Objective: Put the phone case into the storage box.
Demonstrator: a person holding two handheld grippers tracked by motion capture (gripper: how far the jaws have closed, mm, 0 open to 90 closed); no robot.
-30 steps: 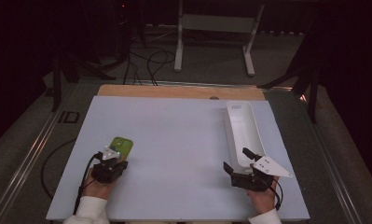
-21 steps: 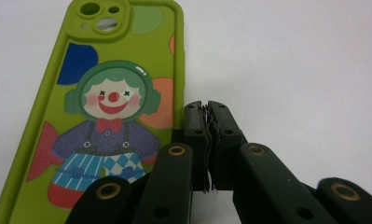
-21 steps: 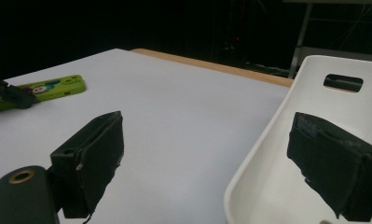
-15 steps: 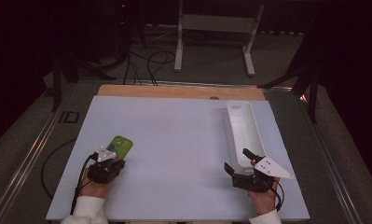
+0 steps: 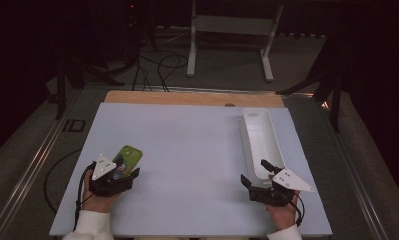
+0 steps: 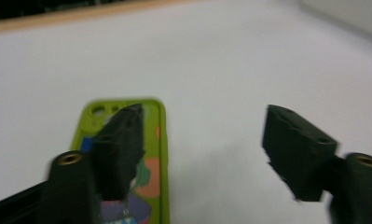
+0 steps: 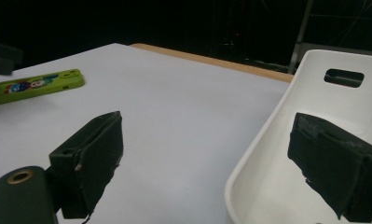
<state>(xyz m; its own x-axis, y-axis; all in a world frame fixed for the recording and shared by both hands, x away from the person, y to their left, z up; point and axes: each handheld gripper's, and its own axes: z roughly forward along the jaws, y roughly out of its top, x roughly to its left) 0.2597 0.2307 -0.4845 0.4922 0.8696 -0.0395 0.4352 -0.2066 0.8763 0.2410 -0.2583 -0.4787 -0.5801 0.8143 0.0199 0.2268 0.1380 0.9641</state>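
A green phone case [image 5: 128, 156] with a cartoon print lies flat on the white table top [image 5: 187, 150] at the front left. My left gripper [image 5: 123, 174] is just behind its near end, and its jaws have just been opening. In the left gripper view the left gripper [image 6: 204, 135] stands open, with the phone case [image 6: 151, 179] lying under its left jaw and nothing pinched. At the front right, my right gripper [image 5: 254, 172] is open beside the near end of a long white tray [image 5: 259, 135]. The right gripper [image 7: 207, 135] straddles the tray's rim [image 7: 267, 140], with the phone case [image 7: 34, 85] far off to the left.
A wooden strip [image 5: 187, 97] runs along the table's far edge. Beyond it stand a white metal stand [image 5: 227, 30] and cables on a dark floor. A metal rail [image 5: 32, 170] runs along the table's left side.
The left gripper, shut on the phone case's near end before, has opened and lifted off slightly toward the person. The case now lies flat. The right gripper has not moved.
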